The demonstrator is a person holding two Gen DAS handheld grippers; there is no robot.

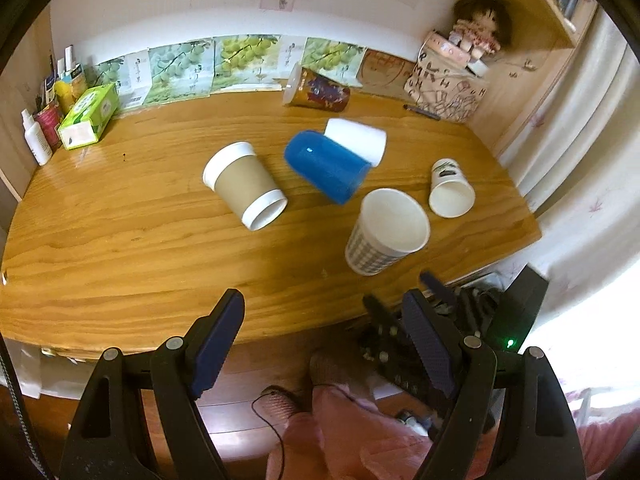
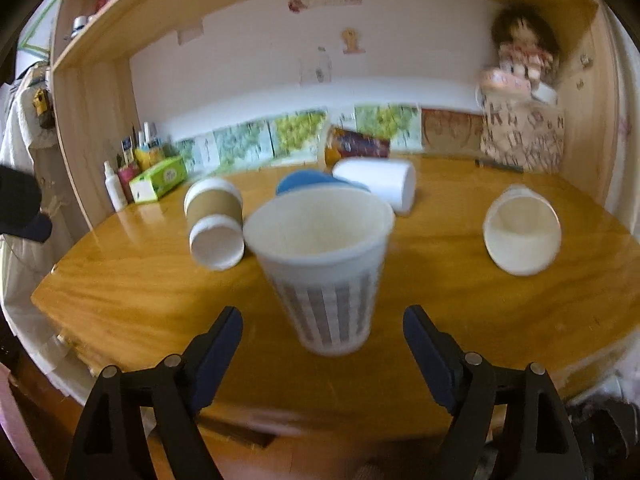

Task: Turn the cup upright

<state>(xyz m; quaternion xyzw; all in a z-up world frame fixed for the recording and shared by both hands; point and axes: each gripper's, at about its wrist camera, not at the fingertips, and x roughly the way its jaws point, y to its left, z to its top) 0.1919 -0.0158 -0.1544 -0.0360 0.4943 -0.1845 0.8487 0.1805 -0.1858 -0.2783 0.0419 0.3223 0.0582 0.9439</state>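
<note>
A checked paper cup [image 1: 384,232] [image 2: 324,264] stands upright near the table's front edge, mouth up. On their sides lie a brown-sleeved cup [image 1: 246,184] [image 2: 214,220], a blue cup [image 1: 326,170] [image 2: 300,182], a white cup [image 1: 358,138] [image 2: 378,182], a small printed cup [image 1: 450,188] [image 2: 520,232] and a dark patterned cup [image 1: 316,90] [image 2: 356,144]. My left gripper [image 1: 324,340] is open and empty, held off the table's front edge. My right gripper [image 2: 322,344] is open, its fingers apart on either side of the checked cup's base without touching it.
A green tissue box [image 1: 90,116] and bottles [image 1: 36,142] stand at the back left. A patterned bag [image 1: 444,84] with a doll [image 1: 478,26] sits at the back right beside a pen [image 1: 422,112]. The wooden table [image 1: 120,240] ends just ahead of my left gripper.
</note>
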